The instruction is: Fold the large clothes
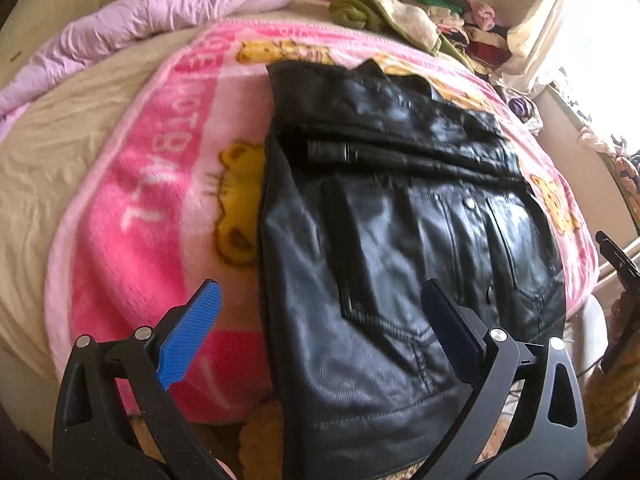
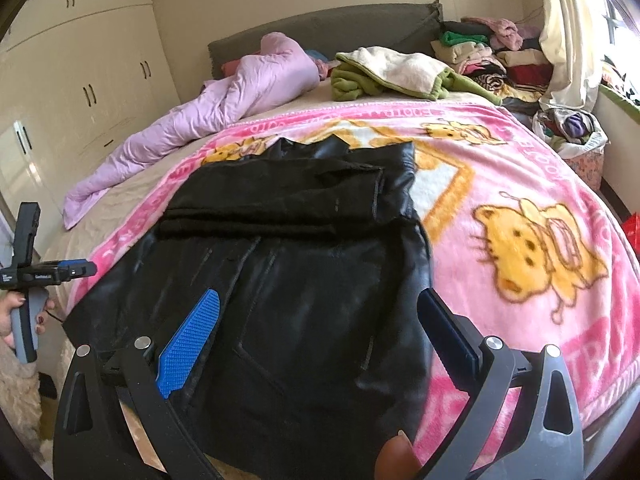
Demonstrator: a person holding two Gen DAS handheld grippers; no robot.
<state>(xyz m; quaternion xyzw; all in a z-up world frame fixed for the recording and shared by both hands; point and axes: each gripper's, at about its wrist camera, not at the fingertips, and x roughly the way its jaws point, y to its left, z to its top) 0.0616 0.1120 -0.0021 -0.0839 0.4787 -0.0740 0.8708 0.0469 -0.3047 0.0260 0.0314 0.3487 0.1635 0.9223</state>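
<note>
Spread over the bed, a pink blanket (image 2: pixel 520 184) gives a flat bed for the black jacket (image 2: pixel 304 280), sleeves folded across its chest, while the left gripper (image 1: pixel 320 328) and right gripper (image 2: pixel 320 332) hover wide and empty near its hem, probably for folding it upward.

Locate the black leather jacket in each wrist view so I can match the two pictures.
Left wrist view: black leather jacket fills the centre and right, running to the bottom edge.
Right wrist view: jacket lies centre-left, its upper part folded over.
Shared landmark: the pink cartoon blanket under it.
</note>
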